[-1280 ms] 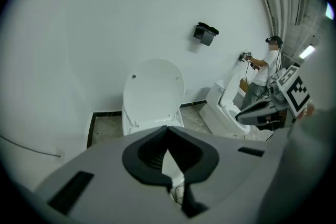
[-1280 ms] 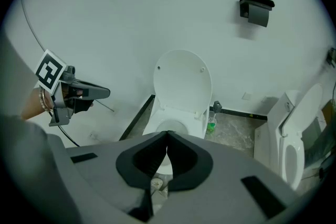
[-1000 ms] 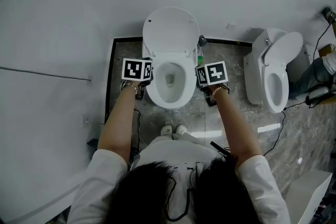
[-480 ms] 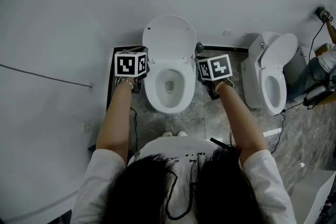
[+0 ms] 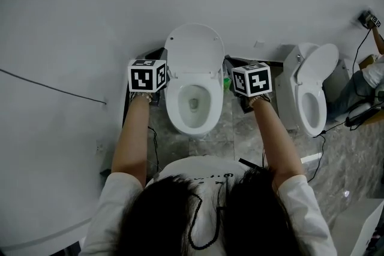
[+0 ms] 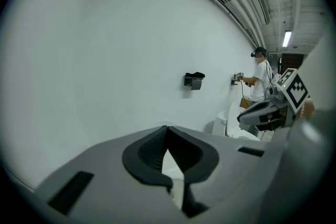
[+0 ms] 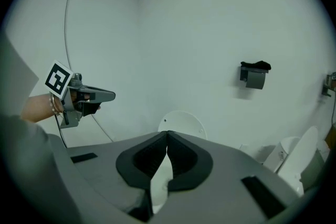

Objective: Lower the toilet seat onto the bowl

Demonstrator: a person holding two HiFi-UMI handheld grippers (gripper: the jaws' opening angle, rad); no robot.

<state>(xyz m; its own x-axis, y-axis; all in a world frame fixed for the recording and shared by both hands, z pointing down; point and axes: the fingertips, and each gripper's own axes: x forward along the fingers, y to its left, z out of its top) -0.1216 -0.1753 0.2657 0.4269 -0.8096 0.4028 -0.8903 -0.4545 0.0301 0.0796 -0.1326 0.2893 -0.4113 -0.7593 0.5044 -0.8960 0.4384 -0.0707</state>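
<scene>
Toilet seat (image 5: 194, 48) upright, approach stage: left tongs (image 6: 167, 129) and right tongs (image 7: 167, 135) closed, empty, flanking bowl (image 5: 173, 106); next, probably tipping it forward.

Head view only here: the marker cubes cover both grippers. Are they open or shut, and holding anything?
Observer: The left gripper has its jaws together, nothing between them.
Operator: And the right?
Observer: The right gripper is shut and empty too; the raised lid shows beyond its tips, untouched.
Operator: Anyone else nearby?
Observer: The left gripper view shows a person standing at the wall, far right.
</scene>
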